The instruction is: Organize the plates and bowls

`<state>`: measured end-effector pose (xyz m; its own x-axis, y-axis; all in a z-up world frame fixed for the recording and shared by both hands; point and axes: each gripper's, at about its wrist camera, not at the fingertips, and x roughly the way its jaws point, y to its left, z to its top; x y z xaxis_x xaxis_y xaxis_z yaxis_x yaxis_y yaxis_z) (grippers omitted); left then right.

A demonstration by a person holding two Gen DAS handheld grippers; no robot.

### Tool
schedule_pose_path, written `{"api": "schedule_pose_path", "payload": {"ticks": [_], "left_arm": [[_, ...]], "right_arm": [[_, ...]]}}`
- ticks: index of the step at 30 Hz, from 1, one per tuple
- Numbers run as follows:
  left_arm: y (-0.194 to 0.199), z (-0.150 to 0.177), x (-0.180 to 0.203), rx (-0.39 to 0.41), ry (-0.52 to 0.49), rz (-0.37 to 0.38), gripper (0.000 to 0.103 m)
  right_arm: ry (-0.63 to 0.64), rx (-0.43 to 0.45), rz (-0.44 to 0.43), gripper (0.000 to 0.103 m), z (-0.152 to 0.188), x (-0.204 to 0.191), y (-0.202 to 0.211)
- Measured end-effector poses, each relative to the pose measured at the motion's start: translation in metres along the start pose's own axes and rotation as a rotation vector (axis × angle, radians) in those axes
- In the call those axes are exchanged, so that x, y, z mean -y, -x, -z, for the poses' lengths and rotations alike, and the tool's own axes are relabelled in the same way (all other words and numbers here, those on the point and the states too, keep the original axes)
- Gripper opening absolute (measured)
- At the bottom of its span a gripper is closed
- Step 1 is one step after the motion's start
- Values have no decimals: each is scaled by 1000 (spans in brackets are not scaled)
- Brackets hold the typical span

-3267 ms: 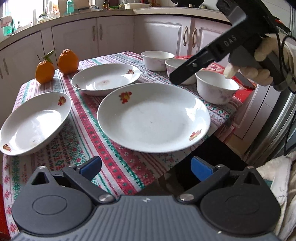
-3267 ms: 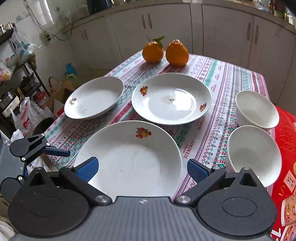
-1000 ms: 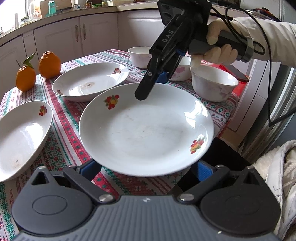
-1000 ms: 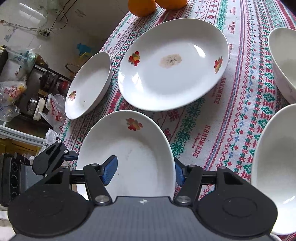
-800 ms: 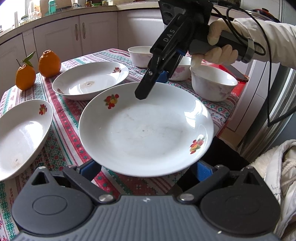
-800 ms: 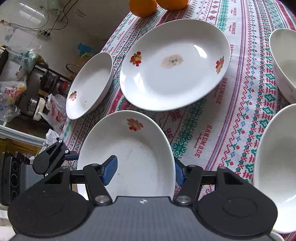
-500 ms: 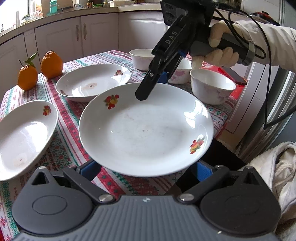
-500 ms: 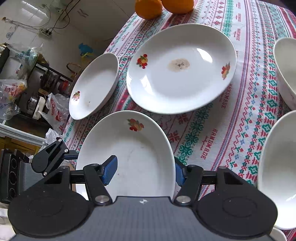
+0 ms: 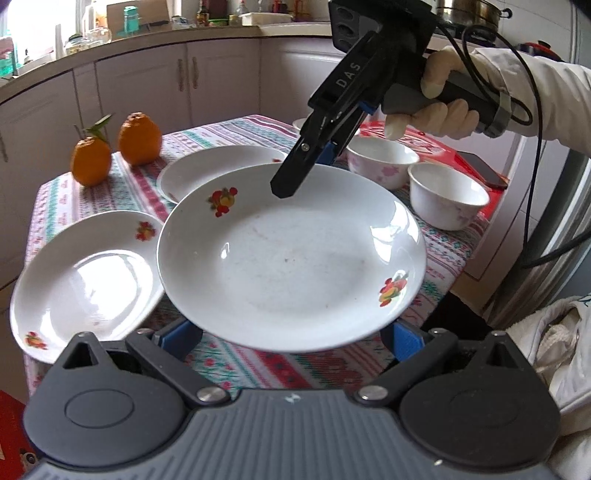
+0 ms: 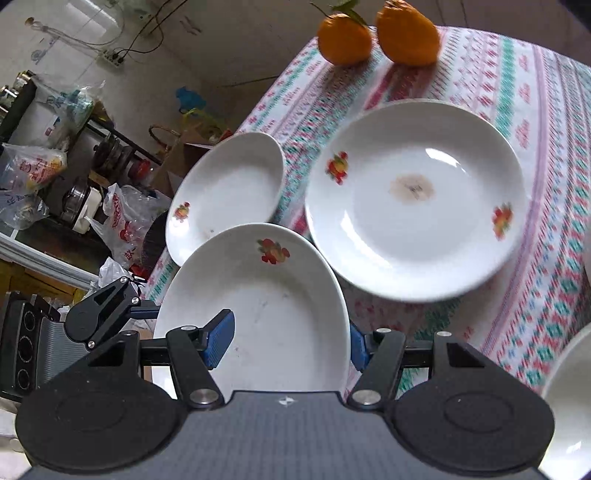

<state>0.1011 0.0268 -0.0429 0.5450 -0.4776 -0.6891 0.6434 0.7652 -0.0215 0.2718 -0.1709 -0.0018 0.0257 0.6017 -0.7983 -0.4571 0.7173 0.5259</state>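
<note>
Large white flower-printed ceramic plate (image 9: 291, 254) mid-frame, off patterned tablecloth (image 9: 122, 192); right gripper (image 9: 295, 173) clamped on far rim, left gripper (image 9: 291, 338) pads pressing near rim.

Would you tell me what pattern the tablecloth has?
The tablecloth has red, green and white woven-look stripes; clearest in the right wrist view.

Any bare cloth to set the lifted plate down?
Bare tablecloth lies right of the oranges and past the far plate. The near end is crowded: small plate, lifted plate and bowls.
</note>
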Motion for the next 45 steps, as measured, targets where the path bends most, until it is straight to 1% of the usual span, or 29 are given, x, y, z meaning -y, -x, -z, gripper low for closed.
{"api": "schedule_pose_path", "payload": {"ticks": [14,21,28,39,45], "left_arm": [[20,7,-53,14,64,-103,101],[24,17,-77,5,102,-138,101],[23,21,-91,0,129,-151,101],[20,19,-105,17,143,-146,101],[18,18,-110,11,142,-150,101]], "right_arm": [[103,-31,-39,68,-69,-37,-43],[139,-55,-55,68,-95,-49,-68],[147,-74,-55,68,-109,-56,-90],[135,-71,-42,68,-121,-50,-102],[141,-72,-34,68,-125,-52,-105]]}}
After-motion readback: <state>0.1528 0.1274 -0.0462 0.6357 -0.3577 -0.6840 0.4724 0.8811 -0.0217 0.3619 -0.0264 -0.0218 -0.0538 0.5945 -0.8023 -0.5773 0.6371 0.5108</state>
